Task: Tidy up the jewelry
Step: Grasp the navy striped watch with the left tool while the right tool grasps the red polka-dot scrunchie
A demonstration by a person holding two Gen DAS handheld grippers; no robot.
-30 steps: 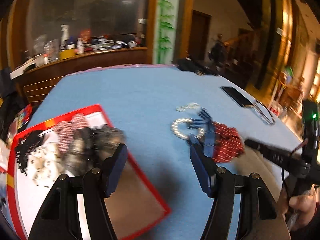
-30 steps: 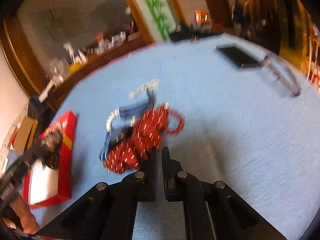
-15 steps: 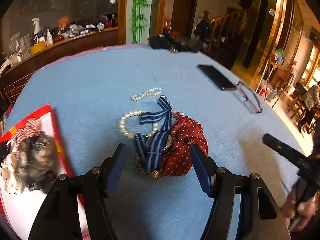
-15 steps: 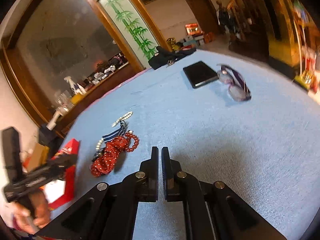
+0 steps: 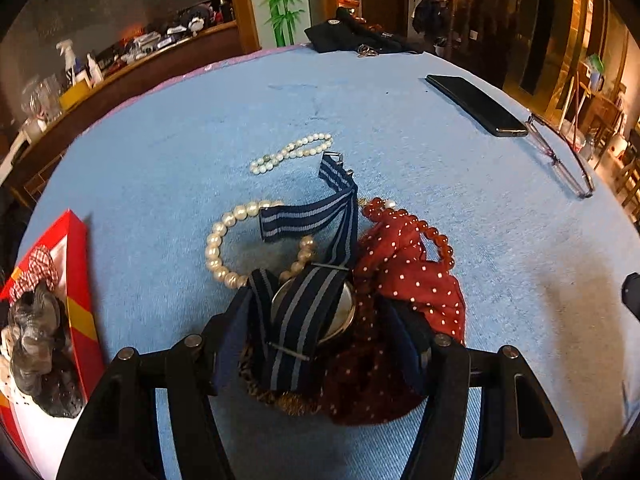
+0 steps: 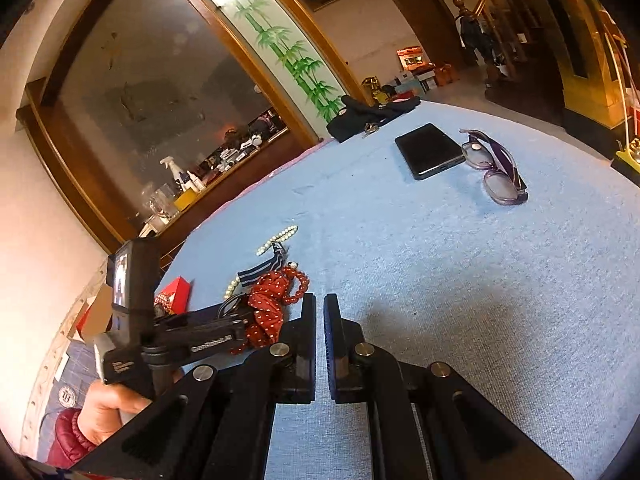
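The left gripper [image 5: 314, 320] sits spread wide around the navy striped-strap watch [image 5: 310, 312] piled mid-tablecloth, probably lining up a grab toward the red tray [image 5: 78, 280] at the left edge, while the right gripper [image 6: 319, 312] idles nearly closed on nothing.

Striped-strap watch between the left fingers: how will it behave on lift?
The watch probably lifts case-heavy, with its fabric strap looping limply. That strap overlies the pearl bracelet and touches the red polka-dot scrunchie, so either may drag. The left hand-held gripper is open around it.
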